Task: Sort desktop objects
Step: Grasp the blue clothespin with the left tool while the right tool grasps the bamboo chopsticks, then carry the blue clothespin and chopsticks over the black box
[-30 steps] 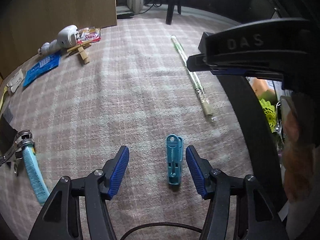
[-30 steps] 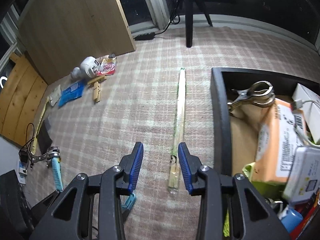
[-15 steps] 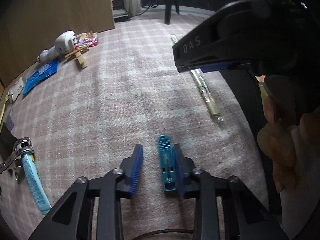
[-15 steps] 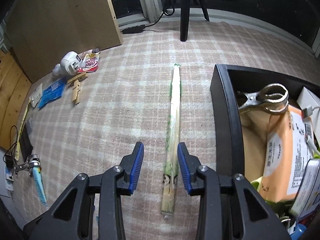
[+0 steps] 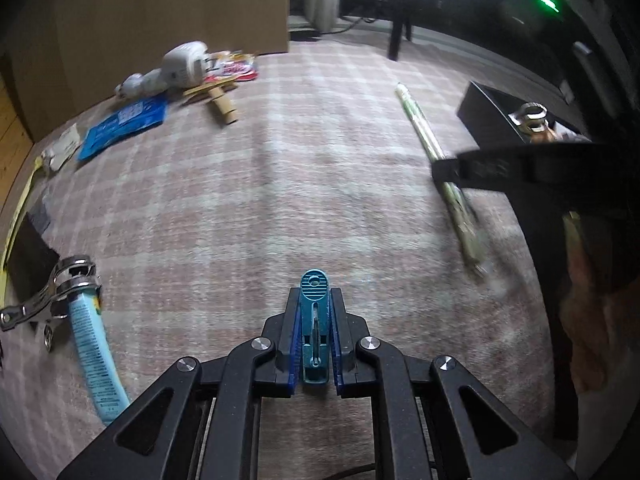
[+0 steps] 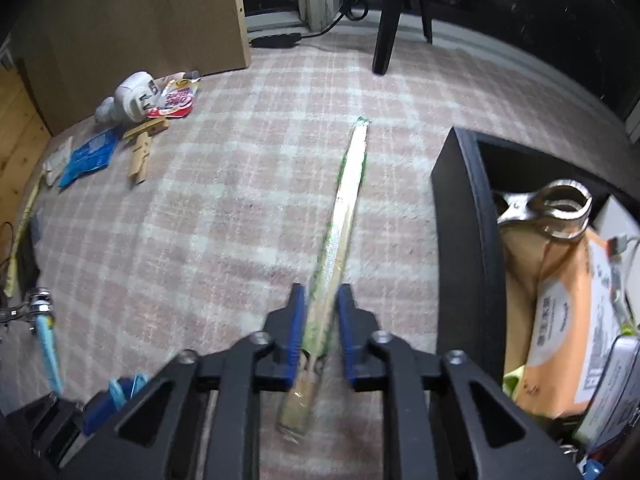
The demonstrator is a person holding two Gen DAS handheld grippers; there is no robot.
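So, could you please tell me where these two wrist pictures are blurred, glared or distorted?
Left wrist view: motion blur smears the wrapped chopsticks and the far clutter, a green light flares top right, dark corners. Right wrist view: sharper in the middle, the black box bows from fisheye, and the blue tube at the left edge is smeared.

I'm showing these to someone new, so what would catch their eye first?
Probably the two tongs closing at once on the checked carpet: the left tongs pinch a teal clip, and the right tongs straddle the near end of wrapped chopsticks. Next, the crammed black box at right, a metal clamp on top.
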